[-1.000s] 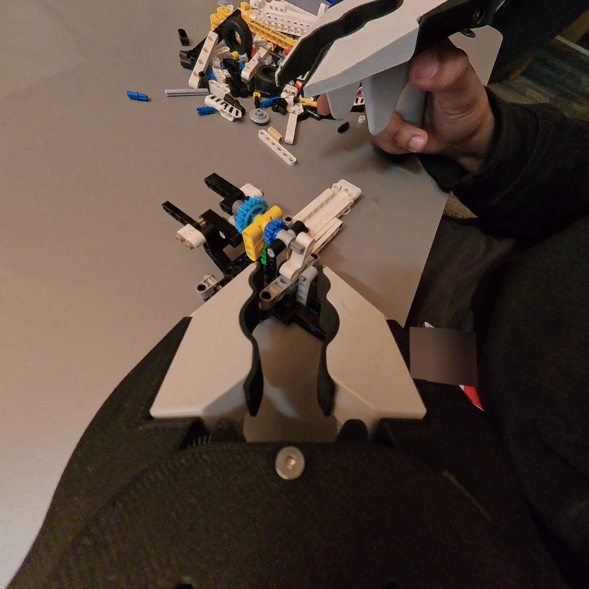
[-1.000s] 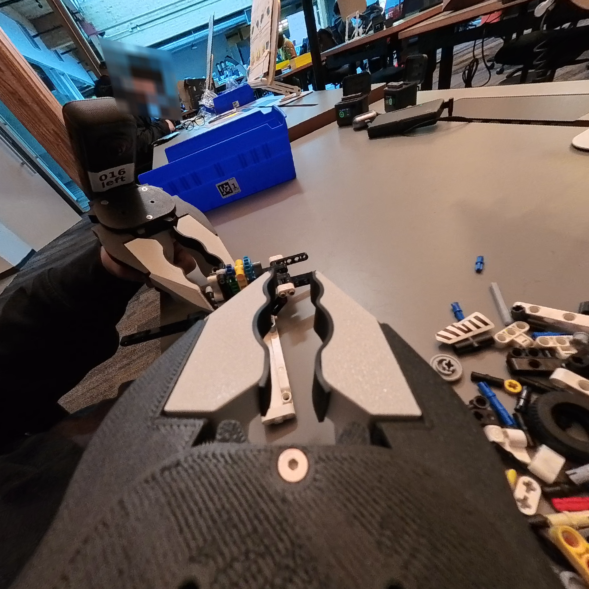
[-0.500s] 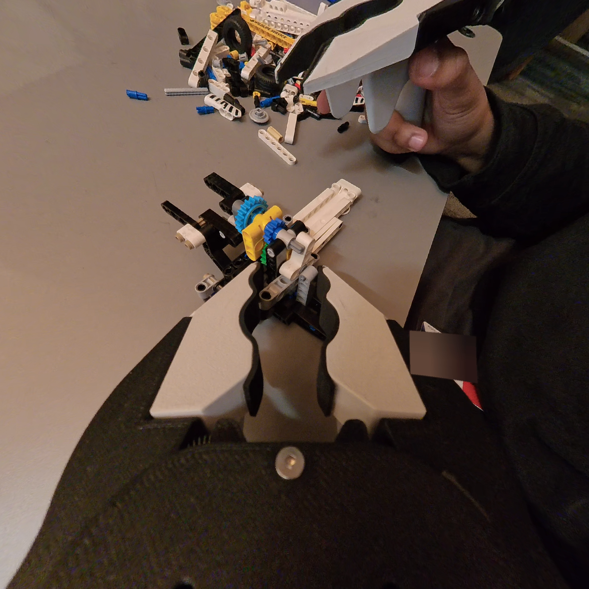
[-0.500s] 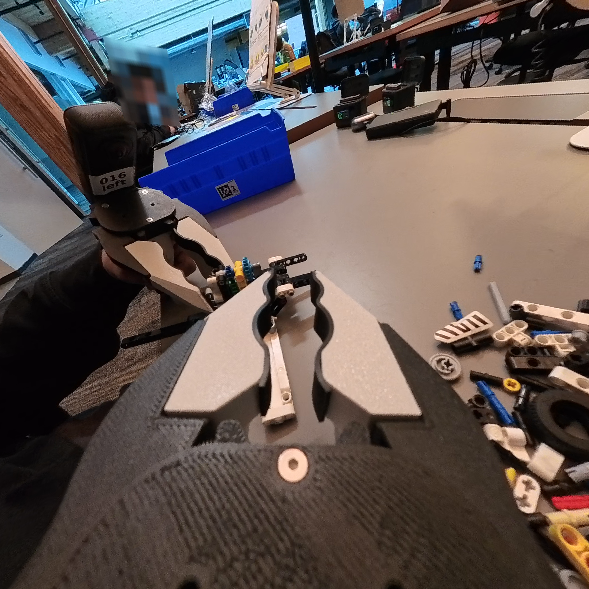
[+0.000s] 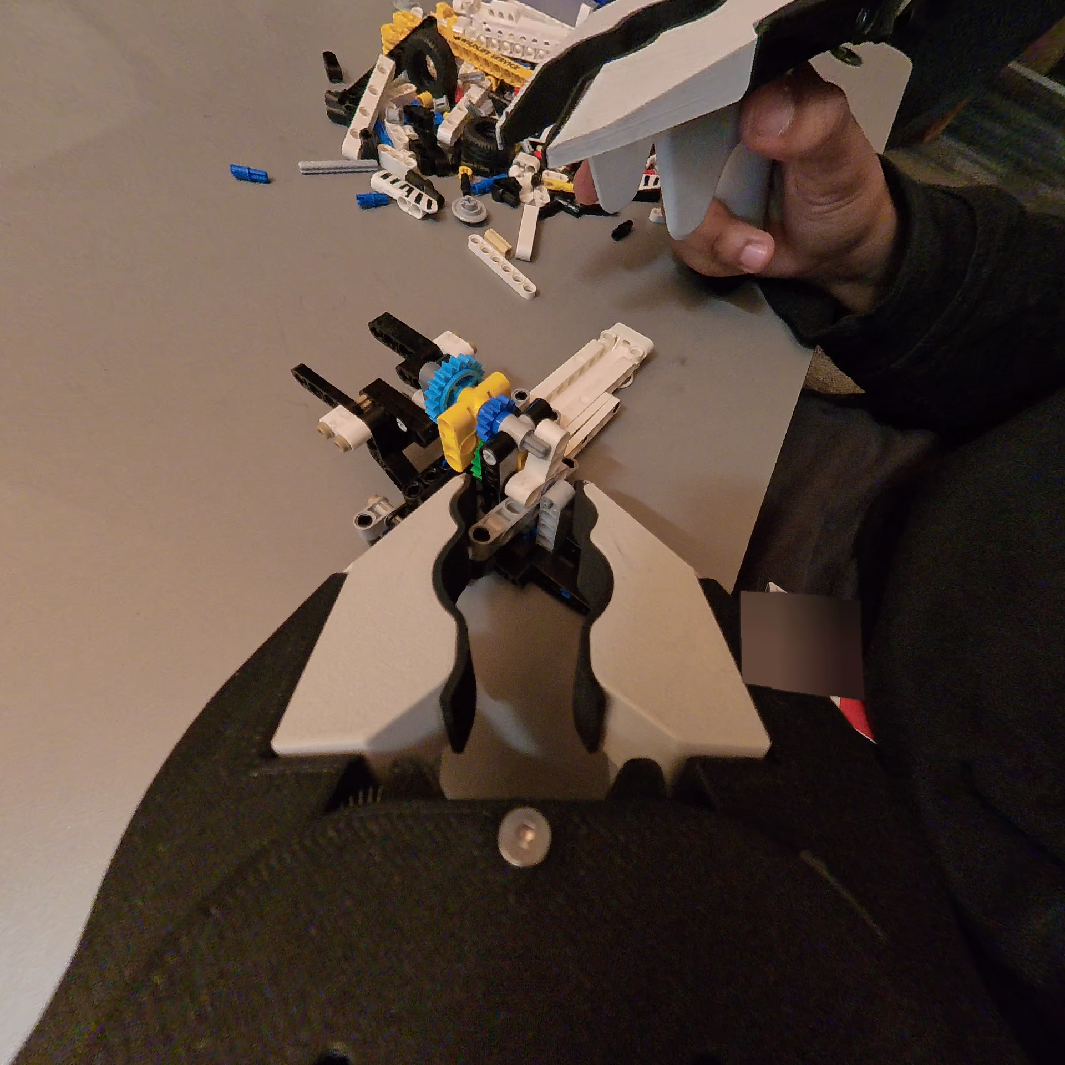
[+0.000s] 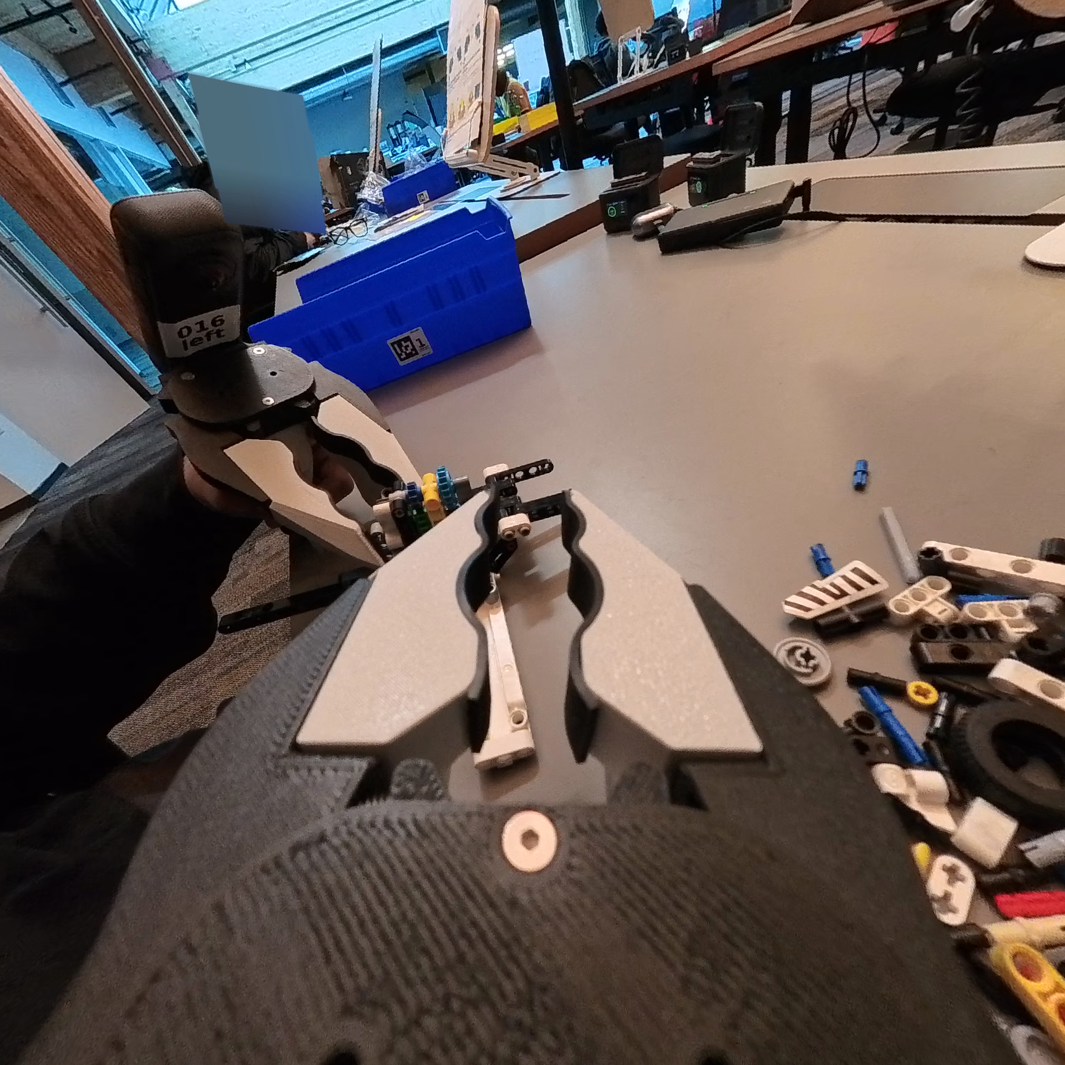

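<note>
Right gripper (image 6: 527, 501) jaws apart above the grey table (image 6: 720, 403), clear of the brick model (image 6: 455, 501) below. Left gripper (image 6: 380, 518) clamps the model's near end. Loose parts (image 6: 951, 663) right; blue bin (image 6: 403, 311) behind.

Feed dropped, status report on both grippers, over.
Left gripper clamped on multicoloured gear-and-beam brick model. Right gripper open, above grey table. Loose brick pile beyond.

Left wrist view: close, looks steeply down over own fingers (image 5: 628, 576) onto worktop (image 5: 144, 374). Right wrist view: low, near-level across worktop (image 6: 749, 374) toward room. Both share brick assembly (image 5: 461, 415) (image 6: 426, 495), loose-brick pile (image 5: 461, 104) (image 6: 951, 634).
</note>
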### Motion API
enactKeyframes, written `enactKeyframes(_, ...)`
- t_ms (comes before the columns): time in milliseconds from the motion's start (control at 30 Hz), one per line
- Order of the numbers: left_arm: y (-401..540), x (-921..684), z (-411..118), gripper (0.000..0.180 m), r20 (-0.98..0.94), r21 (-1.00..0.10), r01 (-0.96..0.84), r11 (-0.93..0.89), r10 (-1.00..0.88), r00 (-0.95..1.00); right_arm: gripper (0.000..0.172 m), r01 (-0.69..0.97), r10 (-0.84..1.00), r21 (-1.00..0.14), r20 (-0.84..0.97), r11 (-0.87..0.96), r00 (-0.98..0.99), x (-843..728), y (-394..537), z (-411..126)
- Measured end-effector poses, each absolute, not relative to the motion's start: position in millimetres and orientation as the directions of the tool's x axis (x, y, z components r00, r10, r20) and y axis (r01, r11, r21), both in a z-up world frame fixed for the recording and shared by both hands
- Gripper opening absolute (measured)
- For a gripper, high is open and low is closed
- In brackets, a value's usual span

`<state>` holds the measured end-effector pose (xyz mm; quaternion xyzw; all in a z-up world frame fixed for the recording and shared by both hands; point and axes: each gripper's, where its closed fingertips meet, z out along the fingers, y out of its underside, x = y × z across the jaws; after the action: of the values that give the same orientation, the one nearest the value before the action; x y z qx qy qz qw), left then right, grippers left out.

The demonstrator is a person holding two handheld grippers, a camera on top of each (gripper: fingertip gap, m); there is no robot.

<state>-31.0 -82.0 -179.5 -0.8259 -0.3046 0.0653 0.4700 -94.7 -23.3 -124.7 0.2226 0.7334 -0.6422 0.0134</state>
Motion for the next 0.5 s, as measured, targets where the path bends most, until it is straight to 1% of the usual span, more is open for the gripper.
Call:
enactKeyframes(100, -82, -33, -179, 0.033, 0.171, -0.817, 0.439, -0.373, 0.571, 0.803, 0.018, 0.344, 0.312, -0.936, -0.306, 0.075, -0.899, -95, -23, -125)
enactKeyframes(233, -97, -53, -179, 0.032, 0.097, -0.826, 0.438, -0.355, 0.677, 0.730, 0.019, 0.347, 0.313, -0.935, -0.310, 0.070, -0.898, -96, -23, -124)
enactKeyframes(500, -100, -56, -179, 0.032, 0.124, -0.824, 0.464, -0.325, 0.695, 0.708, 0.020, 0.361, 0.314, -0.931, -0.330, 0.045, -0.890, -98, -20, -122)
